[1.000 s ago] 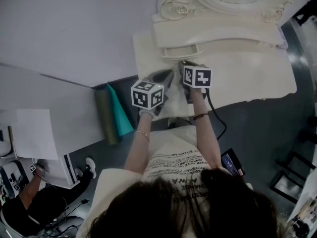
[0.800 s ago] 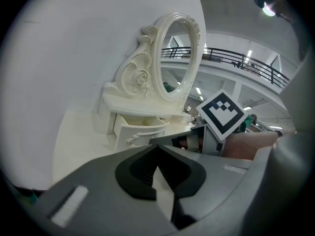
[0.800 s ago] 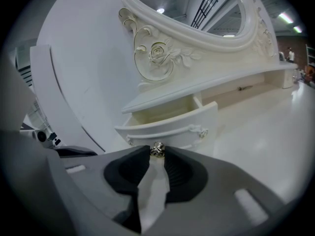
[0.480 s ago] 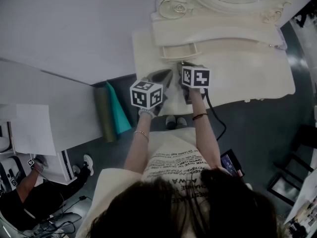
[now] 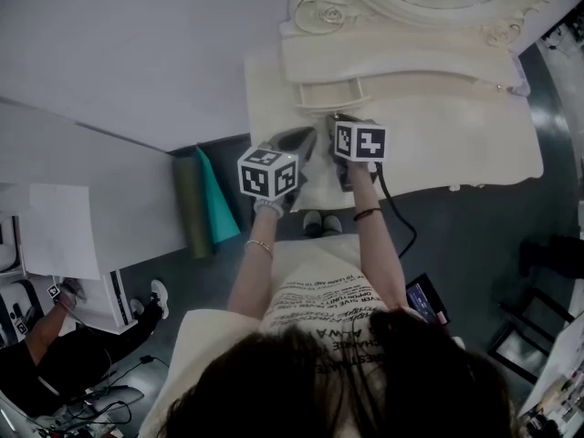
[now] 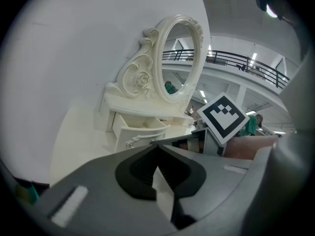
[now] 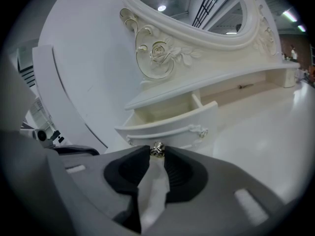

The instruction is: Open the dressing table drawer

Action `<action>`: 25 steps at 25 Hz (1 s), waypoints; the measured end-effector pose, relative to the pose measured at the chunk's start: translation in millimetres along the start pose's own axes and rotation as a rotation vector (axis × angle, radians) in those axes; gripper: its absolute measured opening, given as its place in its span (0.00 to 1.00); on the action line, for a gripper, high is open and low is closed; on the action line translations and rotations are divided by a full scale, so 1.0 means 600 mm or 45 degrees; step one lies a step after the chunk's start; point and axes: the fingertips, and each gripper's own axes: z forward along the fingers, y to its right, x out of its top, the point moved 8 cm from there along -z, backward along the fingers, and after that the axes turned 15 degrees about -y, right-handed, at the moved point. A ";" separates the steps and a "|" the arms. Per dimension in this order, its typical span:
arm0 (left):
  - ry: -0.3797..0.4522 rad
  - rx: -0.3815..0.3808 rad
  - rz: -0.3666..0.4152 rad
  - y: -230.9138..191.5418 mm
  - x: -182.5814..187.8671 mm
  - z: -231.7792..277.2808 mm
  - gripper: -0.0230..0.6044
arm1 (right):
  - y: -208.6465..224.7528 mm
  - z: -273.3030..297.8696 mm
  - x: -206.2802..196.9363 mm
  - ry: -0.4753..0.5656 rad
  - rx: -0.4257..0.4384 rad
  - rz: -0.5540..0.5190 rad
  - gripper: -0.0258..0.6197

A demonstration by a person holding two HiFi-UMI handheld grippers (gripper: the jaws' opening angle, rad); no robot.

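Plainly open, the small drawer [image 5: 333, 92] juts out of the dressing table's [image 5: 456, 144] raised back shelf, towards the left end of the top and just below the carved mirror frame. In the right gripper view the drawer [image 7: 170, 127] shows its bare cream inside and its curved front with a scrolled trim. A little metal knob [image 7: 157, 150] stands out from that front at 6 o'clock. The right gripper [image 7: 157, 154] has its two dark pads pressed on either side of this knob, so it is clamped on it. In the head view the right gripper [image 5: 336, 117] sits at 6 o'clock of the drawer, and a black cable [image 5: 401, 213] trails back from it along the person's forearm. The left gripper [image 5: 310, 135] lies just beside it at 9 o'clock, over the table's left front corner. In its own view the left gripper [image 6: 157, 145] has its jaw tips met with nothing between them, and the drawer [image 6: 140, 132] lies at 11 o'clock of the tips, with the oval mirror [image 6: 177, 58] above at 12. On the floor at 9 o'clock of the table lie a teal sheet [image 5: 217, 203] and an olive roll [image 5: 192, 213]. Farther out at 7 o'clock a seated person [image 5: 55, 354] is partly in view.
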 end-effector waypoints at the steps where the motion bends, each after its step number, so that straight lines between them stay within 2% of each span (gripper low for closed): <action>1: 0.000 -0.001 -0.001 0.000 0.000 0.000 0.03 | 0.000 0.000 0.000 0.000 -0.002 0.000 0.19; 25: 0.014 -0.040 -0.014 0.017 -0.005 0.003 0.03 | 0.008 -0.026 -0.013 0.046 0.081 0.019 0.21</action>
